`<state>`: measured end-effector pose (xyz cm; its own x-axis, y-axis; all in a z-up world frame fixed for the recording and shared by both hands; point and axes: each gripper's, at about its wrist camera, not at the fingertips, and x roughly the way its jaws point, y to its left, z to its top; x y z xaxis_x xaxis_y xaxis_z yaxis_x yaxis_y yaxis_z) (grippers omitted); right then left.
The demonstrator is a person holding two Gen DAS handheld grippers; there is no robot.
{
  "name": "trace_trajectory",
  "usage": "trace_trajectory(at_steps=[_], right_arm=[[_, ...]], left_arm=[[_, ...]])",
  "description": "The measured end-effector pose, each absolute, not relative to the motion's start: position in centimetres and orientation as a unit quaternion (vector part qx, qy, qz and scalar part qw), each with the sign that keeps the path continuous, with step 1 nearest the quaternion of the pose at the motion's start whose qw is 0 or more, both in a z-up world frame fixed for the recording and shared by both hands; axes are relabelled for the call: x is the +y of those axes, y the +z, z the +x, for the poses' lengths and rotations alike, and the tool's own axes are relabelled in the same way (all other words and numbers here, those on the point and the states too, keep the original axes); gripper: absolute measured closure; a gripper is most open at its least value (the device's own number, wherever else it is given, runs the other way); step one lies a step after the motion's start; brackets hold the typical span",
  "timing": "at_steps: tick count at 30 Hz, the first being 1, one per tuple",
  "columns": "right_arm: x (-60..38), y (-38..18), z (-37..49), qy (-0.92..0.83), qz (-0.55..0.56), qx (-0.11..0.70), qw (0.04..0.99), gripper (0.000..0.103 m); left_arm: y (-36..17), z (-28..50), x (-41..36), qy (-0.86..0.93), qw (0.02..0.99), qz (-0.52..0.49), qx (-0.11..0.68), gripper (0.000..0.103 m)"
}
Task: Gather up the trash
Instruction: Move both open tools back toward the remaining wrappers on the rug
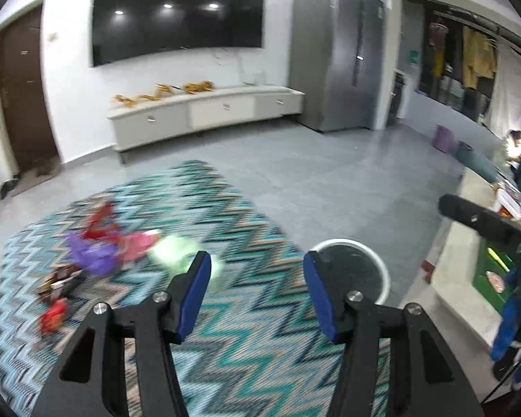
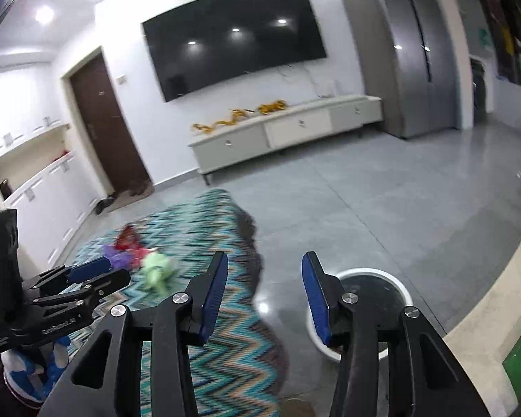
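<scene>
Several pieces of trash lie on a teal zigzag rug (image 1: 246, 299): a green wrapper (image 1: 172, 252), a pink one (image 1: 139, 243), a purple one (image 1: 93, 253), a red one (image 1: 100, 224) and dark and red packets (image 1: 57, 292) at the left. The green wrapper (image 2: 158, 271) and the purple one (image 2: 116, 259) also show in the right wrist view. A white-rimmed round bin (image 1: 356, 271) stands at the rug's right edge, and shows in the right wrist view (image 2: 396, 286). My left gripper (image 1: 257, 274) is open and empty above the rug. My right gripper (image 2: 264, 274) is open and empty above the floor, left of the bin.
A low white TV cabinet (image 1: 205, 111) with a wall TV above it stands at the far wall, a grey fridge (image 1: 337, 55) to its right and a brown door (image 1: 24, 97) to its left. A beige table edge (image 1: 458, 278) runs along the right. White cupboards (image 2: 41, 187) line the left wall.
</scene>
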<state>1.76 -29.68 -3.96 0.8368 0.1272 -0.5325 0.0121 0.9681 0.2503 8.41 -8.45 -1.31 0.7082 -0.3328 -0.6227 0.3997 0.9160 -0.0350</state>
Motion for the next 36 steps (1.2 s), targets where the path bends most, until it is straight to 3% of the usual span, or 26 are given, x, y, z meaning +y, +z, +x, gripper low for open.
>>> trace_trajectory(at_steps=[4, 14, 31, 36], right_arm=[[-27.0, -3.0, 1.0, 0.052, 0.107, 0.281, 0.952, 0.049], [-20.0, -1.8, -0.4, 0.107, 0.067, 0.287, 0.949, 0.049], [-13.0, -2.6, 1.3, 0.151, 0.019, 0.314, 0.937, 0.048], [-12.7, -3.4, 2.3, 0.149, 0.019, 0.324, 0.934, 0.044]], left_arm=[[-1.1, 6.3, -3.4, -0.154, 0.936, 0.035, 0.315, 0.050], [-0.8, 2.2, 4.0, -0.081, 0.953, 0.023, 0.289, 0.049], [-1.8, 0.7, 8.7, -0.044, 0.957, -0.004, 0.288, 0.048], [-2.4, 1.6, 9.3, -0.039, 0.955, -0.009, 0.296, 0.038]])
